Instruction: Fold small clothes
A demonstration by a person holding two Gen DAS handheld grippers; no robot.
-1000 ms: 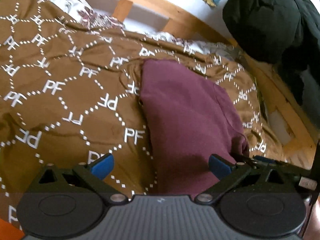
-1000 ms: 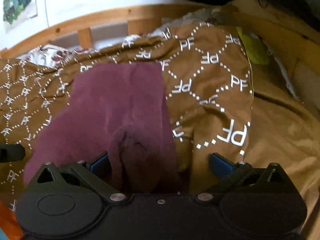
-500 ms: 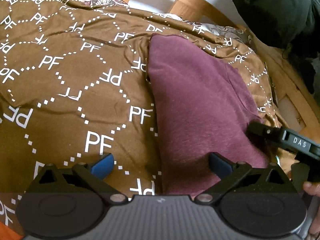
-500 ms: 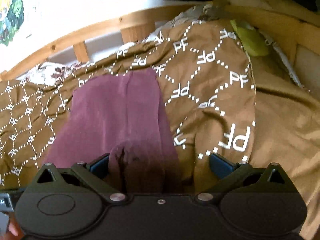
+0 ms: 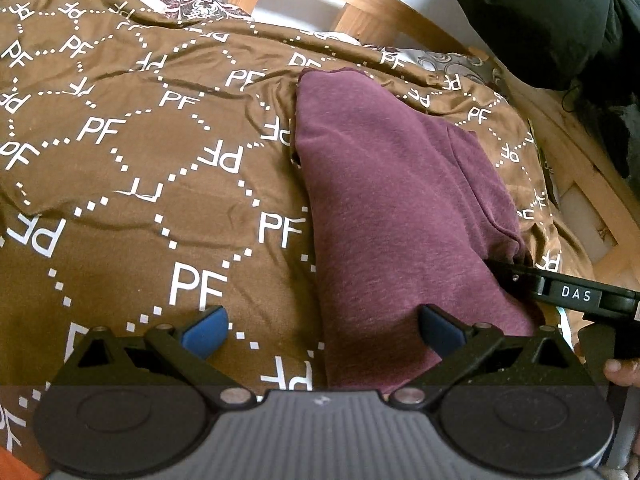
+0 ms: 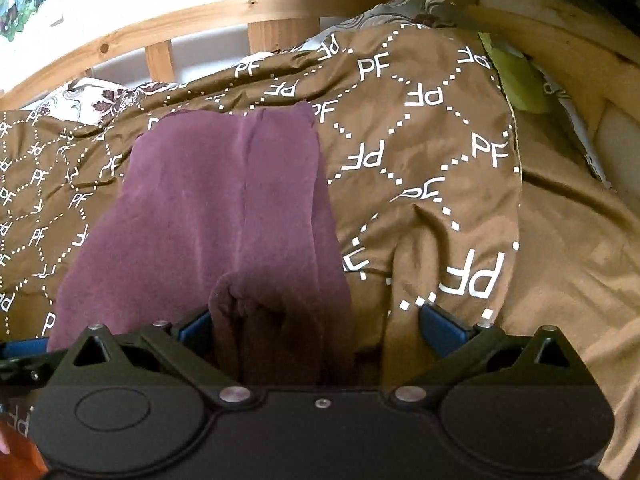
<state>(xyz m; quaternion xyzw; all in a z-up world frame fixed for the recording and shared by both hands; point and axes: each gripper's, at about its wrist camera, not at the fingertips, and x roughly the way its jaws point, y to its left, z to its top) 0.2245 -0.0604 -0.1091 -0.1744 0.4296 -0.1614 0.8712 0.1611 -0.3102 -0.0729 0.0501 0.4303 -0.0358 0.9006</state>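
A maroon garment point(image 5: 392, 216) lies lengthwise on a brown bedspread point(image 5: 132, 168) printed with white PF letters. It also shows in the right wrist view point(image 6: 208, 200). My left gripper point(image 5: 322, 328) is open, its blue fingertips straddling the garment's near left edge. My right gripper point(image 6: 316, 326) is open, with a bunched fold of the garment's near right corner point(image 6: 264, 320) between its blue fingertips, against the left one. The right gripper's black body point(image 5: 568, 292) shows at the right of the left wrist view, against the garment's right edge.
A wooden bed frame point(image 6: 280, 4) runs along the back and right. A patterned pillow point(image 6: 92, 98) lies at the head. Dark clothing point(image 5: 544, 20) hangs at the upper right. A yellow-green item point(image 6: 516, 80) sits by the right rail. A plain brown sheet point(image 6: 580, 240) lies right.
Both grippers have pulled back toward me and lifted a little, so more of the garment shows. The garment lies flatter and longer. The right gripper's body has come into the left wrist view.
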